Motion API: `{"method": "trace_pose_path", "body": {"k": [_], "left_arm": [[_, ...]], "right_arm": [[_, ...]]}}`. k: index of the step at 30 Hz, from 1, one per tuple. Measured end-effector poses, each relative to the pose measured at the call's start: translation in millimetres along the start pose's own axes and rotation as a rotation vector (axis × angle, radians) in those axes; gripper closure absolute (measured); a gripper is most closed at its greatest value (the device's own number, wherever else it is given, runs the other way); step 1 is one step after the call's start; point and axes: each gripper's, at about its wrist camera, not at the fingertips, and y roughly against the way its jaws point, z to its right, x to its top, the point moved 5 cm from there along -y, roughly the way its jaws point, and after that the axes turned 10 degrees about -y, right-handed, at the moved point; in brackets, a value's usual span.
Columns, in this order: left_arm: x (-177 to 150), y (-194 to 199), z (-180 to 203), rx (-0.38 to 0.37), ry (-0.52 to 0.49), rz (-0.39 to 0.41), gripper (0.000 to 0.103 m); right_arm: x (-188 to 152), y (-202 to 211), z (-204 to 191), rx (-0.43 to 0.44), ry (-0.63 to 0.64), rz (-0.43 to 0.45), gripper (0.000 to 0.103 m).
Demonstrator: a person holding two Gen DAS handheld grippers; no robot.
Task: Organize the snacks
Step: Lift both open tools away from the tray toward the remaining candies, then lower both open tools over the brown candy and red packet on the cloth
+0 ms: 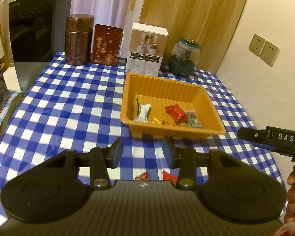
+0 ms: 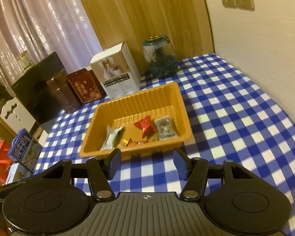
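An orange plastic tray (image 1: 216, 106) (image 2: 184, 116) sits on the blue checked tablecloth. In it lie a white-green packet (image 1: 143, 112) (image 2: 111, 137), a red wrapper (image 1: 176, 112) (image 2: 146, 126), a grey printed packet (image 1: 194, 119) (image 2: 166, 127) and small candies (image 1: 159, 121) (image 2: 129, 142). My left gripper (image 1: 143, 151) is open and empty, just short of the tray's near wall. Two red snack packets (image 1: 145, 176) lie on the cloth under it, partly hidden. My right gripper (image 2: 147, 162) is open and empty near the tray's front edge; it also shows at the right of the left wrist view (image 1: 245, 134).
At the table's far edge stand a brown canister (image 1: 78, 39), a red tin (image 1: 106, 45), a white product box (image 1: 147, 49) and a glass jar (image 1: 184, 57). A dark appliance (image 1: 35, 31) stands at the back left. Boxes (image 2: 23, 153) sit beside the table's left edge. A wall is on the right.
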Motion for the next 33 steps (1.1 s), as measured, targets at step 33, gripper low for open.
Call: {"method": "trace_pose_path", "body": {"k": [33], "left_arm": [[-70.2,66.2,14.0,0.015,-0.017,-0.042,0.05]], "right_arm": [[-89.4,75.8,23.6,-0.048,0.014,-0.057,0.042]]}}
